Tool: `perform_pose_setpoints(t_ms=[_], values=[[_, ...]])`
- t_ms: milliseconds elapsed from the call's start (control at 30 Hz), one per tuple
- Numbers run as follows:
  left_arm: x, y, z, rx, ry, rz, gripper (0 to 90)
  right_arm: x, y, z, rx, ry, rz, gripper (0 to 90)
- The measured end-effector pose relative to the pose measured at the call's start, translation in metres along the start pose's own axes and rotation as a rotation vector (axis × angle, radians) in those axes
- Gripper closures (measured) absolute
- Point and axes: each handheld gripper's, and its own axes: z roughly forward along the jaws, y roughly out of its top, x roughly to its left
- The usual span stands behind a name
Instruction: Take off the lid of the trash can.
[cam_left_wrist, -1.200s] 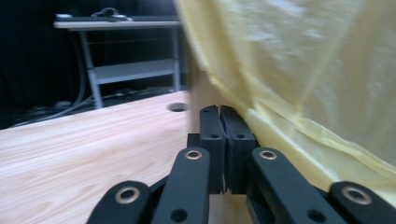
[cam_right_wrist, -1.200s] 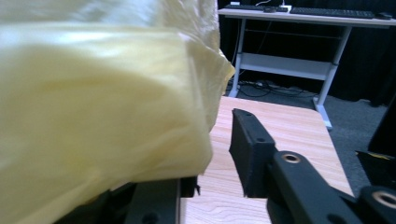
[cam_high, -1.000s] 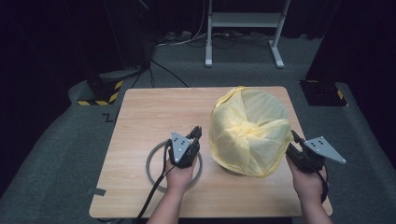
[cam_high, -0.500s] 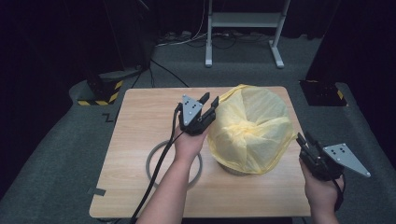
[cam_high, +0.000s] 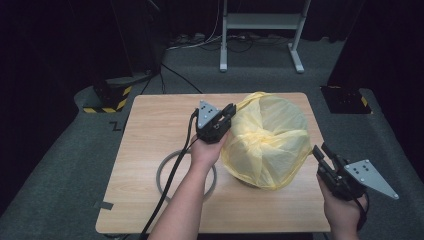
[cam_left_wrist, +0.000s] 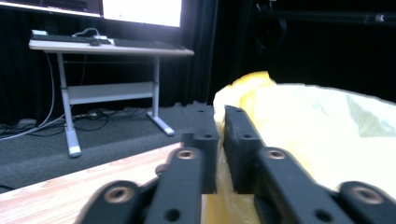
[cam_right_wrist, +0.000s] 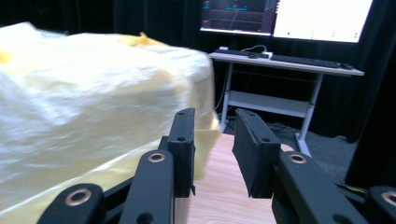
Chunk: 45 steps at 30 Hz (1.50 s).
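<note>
Wooden table (cam_high: 150, 125) bears yellow bag (cam_high: 270, 145); left gripper (cam_high: 227, 114) at its edge

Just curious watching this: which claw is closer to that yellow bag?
Left. The left claw sits against the yellow bag's upper left edge, jaws nearly shut with yellow film between them. The right claw hangs off the bag's lower right side, apart from it, jaws open.
</note>
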Motion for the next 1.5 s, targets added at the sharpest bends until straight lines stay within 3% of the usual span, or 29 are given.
perform_pose_setpoints(t_ms=[100,200,300,400,533,667,867,900,1133,1300,1500], values=[[0.002,-0.002,-0.002,-0.008,0.028,0.009,89.1,0.006,-0.002,0.004,0.015,0.021,-0.007,71.1],[0.009,-0.006,-0.001,-0.01,0.032,-0.039,89.4,0.011,-0.004,0.009,0.035,0.035,-0.015,72.5],[0.014,-0.013,0.003,0.012,0.044,-0.057,89.5,0.012,-0.005,0.014,0.047,0.043,-0.017,74.3],[0.018,-0.023,0.009,0.043,0.033,-0.09,89.5,0.012,-0.005,0.019,0.059,0.057,-0.018,76.9],[0.017,-0.033,0.014,0.064,0.008,-0.111,89.5,0.013,-0.003,0.026,0.075,0.076,-0.029,89.9],[0.015,-0.043,0.011,0.068,0.007,-0.122,89.7,0.012,-0.004,0.034,0.102,0.078,-0.042,90.0],[0.0,-0.064,-0.009,0.068,0.041,-0.083,90.0,0.005,-0.012,0.047,0.144,0.064,-0.047,90.0],[-0.007,-0.069,-0.014,0.07,0.051,-0.058,90.0,0.004,-0.013,0.049,0.149,0.057,-0.052,90.0],[-0.033,-0.079,-0.032,0.055,0.041,-0.007,89.8,-0.012,-0.018,0.058,0.17,0.017,-0.051,90.0],[-0.043,-0.08,-0.037,0.056,0.056,0.017,89.6,-0.017,-0.012,0.045,0.136,-0.01,-0.045,89.9],[-0.046,-0.08,-0.037,0.058,0.085,0.052,89.2,-0.025,0.004,0.028,0.057,-0.024,-0.008,75.8]])
